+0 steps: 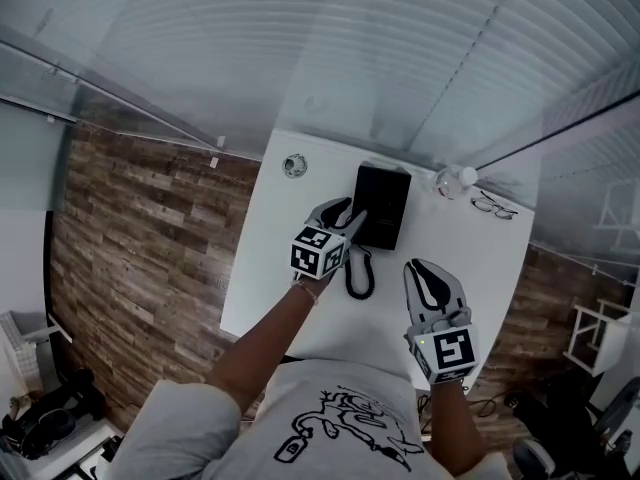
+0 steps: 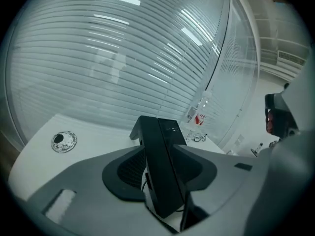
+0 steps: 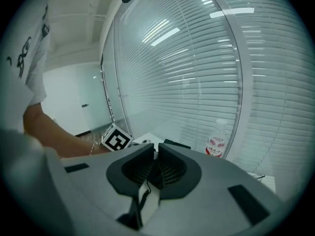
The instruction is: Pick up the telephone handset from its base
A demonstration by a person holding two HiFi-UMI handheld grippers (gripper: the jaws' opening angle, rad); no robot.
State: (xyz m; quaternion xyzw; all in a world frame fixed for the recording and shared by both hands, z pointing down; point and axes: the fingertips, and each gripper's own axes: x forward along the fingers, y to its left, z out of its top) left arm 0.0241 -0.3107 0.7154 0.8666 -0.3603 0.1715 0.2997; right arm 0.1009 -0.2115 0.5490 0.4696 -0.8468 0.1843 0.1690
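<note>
On white table (image 1: 280, 218), black telephone (image 1: 385, 203), window blinds (image 1: 350, 48) behind, wood-plank floor (image 1: 140, 258) below

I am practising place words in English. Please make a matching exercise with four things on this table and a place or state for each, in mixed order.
1 handset
2 bottle
3 eyeglasses
4 round metal grommet

A far left corner of the table
B between the left gripper's open jaws
C red label, right of the phone base
D beside the bottle, at the table's right

Pairs: 1-B, 2-C, 3-D, 4-A
</note>
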